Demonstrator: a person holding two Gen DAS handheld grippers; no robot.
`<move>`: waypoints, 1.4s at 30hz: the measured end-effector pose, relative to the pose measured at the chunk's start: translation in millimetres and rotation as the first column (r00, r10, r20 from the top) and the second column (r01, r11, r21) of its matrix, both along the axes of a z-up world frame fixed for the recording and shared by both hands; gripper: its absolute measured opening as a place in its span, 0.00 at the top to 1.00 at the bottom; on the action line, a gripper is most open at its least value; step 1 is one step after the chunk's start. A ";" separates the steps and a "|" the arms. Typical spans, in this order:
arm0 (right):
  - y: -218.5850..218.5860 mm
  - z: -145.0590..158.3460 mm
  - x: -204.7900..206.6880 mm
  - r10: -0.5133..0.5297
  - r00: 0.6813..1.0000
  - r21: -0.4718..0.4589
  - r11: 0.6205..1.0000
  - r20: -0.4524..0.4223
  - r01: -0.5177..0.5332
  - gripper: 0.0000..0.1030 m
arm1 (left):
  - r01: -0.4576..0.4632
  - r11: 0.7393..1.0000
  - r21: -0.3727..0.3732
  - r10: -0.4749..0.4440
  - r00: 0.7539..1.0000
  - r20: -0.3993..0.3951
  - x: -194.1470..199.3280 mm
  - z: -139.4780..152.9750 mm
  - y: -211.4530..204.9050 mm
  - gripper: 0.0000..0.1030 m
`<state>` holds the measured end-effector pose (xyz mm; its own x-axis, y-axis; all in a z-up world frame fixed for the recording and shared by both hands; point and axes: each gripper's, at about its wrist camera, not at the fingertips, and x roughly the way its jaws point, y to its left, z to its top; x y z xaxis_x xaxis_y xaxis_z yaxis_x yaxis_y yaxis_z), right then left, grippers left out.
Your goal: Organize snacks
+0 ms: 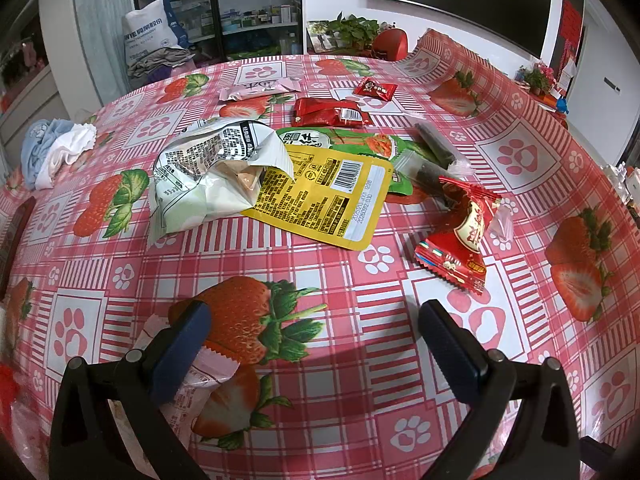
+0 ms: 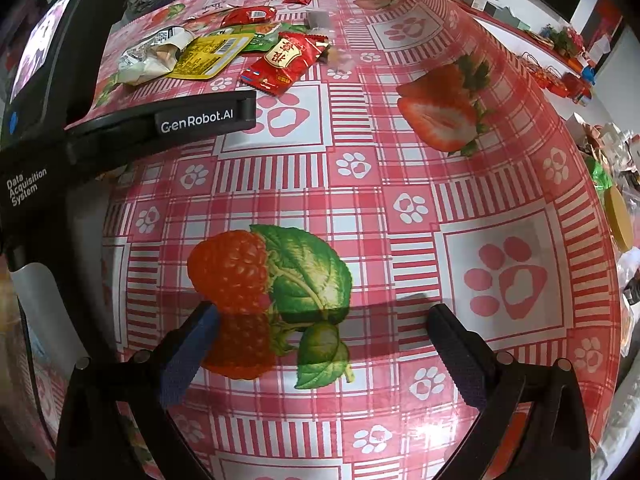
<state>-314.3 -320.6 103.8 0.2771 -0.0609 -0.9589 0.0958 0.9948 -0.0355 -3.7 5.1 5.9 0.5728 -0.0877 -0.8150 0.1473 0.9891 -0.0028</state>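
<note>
Snack packets lie in a loose heap mid-table: a crumpled white bag [image 1: 208, 176], a yellow pouch [image 1: 324, 196], a green pouch [image 1: 360, 144], a red wrapper [image 1: 460, 240], a red packet [image 1: 332, 114], a small red packet [image 1: 375, 89], a pink packet [image 1: 260, 90] and dark sticks in clear wrap [image 1: 434, 150]. My left gripper [image 1: 316, 322] is open and empty, short of the heap, its left finger over a pink packet [image 1: 200, 376]. My right gripper [image 2: 322, 326] is open and empty over bare tablecloth. The heap shows far off in the right wrist view, with the yellow pouch [image 2: 208, 56] and red wrapper [image 2: 280, 64].
The table carries a red checked strawberry tablecloth [image 1: 360, 360], curled up at the far right [image 1: 440, 56]. Crumpled cloths [image 1: 56, 148] lie at the left edge. The left gripper's body [image 2: 120, 128] fills the right wrist view's left side. Clutter [image 2: 616, 208] lies beyond the table's right edge.
</note>
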 end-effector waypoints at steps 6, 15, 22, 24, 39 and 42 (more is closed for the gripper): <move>1.3 -0.7 2.5 -0.010 1.000 -0.003 1.000 0.005 0.010 0.00 | 0.000 1.000 0.000 0.000 1.000 0.000 0.0 -0.1 -0.1 0.00; 1.4 -3.0 3.8 -0.011 1.000 -0.003 1.000 0.008 0.011 0.00 | 0.000 1.000 0.000 0.000 1.000 0.000 0.0 0.0 -0.1 0.00; 0.2 -3.7 2.8 -0.011 1.000 -0.001 1.000 0.004 0.011 0.00 | 0.000 1.000 0.000 0.000 1.000 0.000 0.0 0.0 -0.1 0.00; 0.2 -3.5 3.3 -0.012 1.000 -0.001 1.000 0.005 0.012 0.00 | 0.000 1.000 0.000 0.000 1.000 0.000 -0.4 -1.2 -0.7 0.00; 0.3 -4.3 7.6 -0.014 1.000 0.003 1.000 -0.022 0.014 0.00 | 0.000 1.000 0.000 0.000 1.000 0.000 0.0 -0.1 -0.1 0.00; 0.1 -4.5 12.6 -0.015 0.999 0.006 1.000 -0.045 0.016 0.00 | 0.000 1.000 0.000 0.000 1.000 0.000 0.0 -0.1 -0.1 0.00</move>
<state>-301.7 -320.5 99.4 0.2332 -0.0583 -0.9707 0.1098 0.9934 -0.0333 -3.7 5.0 5.7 0.5728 -0.0878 -0.8150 0.1474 0.9891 -0.0030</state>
